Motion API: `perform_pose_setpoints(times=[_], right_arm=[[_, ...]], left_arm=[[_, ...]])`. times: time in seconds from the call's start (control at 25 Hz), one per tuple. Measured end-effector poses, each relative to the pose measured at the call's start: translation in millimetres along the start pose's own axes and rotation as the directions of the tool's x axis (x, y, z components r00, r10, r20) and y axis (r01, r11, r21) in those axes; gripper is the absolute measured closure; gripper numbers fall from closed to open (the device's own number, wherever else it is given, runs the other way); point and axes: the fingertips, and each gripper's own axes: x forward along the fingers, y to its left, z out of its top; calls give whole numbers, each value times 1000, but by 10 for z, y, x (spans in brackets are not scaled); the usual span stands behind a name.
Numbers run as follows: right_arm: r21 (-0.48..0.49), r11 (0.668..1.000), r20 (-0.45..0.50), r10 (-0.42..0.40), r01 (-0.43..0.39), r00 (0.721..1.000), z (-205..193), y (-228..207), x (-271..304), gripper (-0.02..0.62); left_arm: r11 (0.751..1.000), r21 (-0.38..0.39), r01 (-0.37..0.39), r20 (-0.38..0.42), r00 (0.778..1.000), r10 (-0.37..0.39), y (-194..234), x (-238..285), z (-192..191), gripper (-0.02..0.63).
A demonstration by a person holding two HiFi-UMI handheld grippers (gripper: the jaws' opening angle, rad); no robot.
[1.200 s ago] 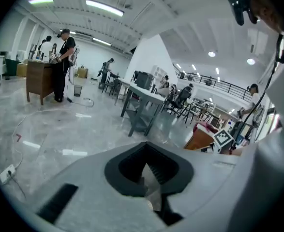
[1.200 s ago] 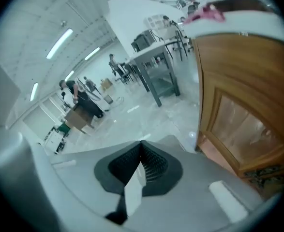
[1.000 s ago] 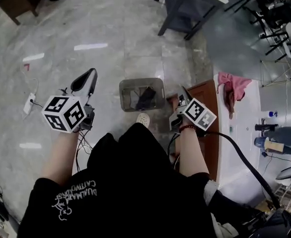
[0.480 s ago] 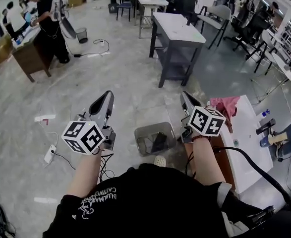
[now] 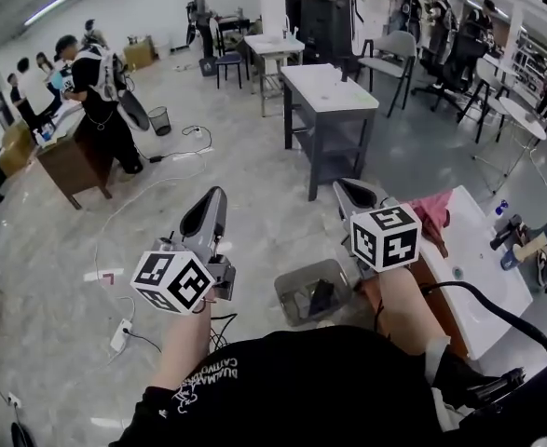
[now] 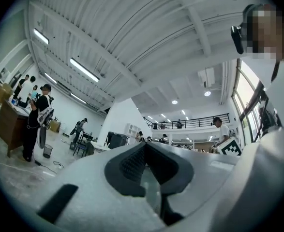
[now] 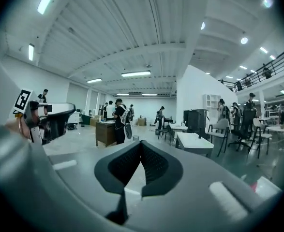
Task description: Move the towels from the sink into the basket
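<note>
out front, left gripper (image 5: 215, 196) and right gripper (image 5: 346, 190) are both pressed together, pinching nothing. pink towel (image 5: 433, 210) drapes over the sink (image 5: 478, 296) edge (far right), basket (image 5: 288, 298) on the floor just beside it.

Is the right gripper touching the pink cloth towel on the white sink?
Apart. In the right gripper view the right gripper is shut on nothing, tips in open air; in the head view the pink cloth towel hangs on the white sink.

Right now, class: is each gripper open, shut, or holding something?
Left gripper: jaws shut, nothing between them.
Right gripper: jaws shut, nothing between them.
</note>
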Motion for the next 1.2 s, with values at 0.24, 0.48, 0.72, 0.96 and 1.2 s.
perform_pose_setpoints(times=[0.24, 0.48, 0.72, 0.96, 1.2], right_arm=[[-2, 1000, 5, -2, 2, 1000, -73, 57, -109, 588], [56, 996, 42, -72, 70, 996, -67, -221, -282, 588], [37, 984, 27, -174, 173, 984, -197, -486, -560, 588], [57, 969, 13, -242, 241, 970, -355, -773, -861, 588], [95, 946, 20, -312, 309, 950, -466, -1257, -1097, 588]], left_arm=[[999, 27, 39, -29, 999, -38, -99, -2, -93, 604], [986, 9, 167, 10, 986, -167, -331, 157, -73, 604], [962, -58, 268, -103, 957, -273, -613, 342, -438, 604], [940, -130, 316, -166, 927, -335, -858, 627, -813, 604], [918, -141, 370, -185, 902, -391, -1158, 1074, -1048, 604]])
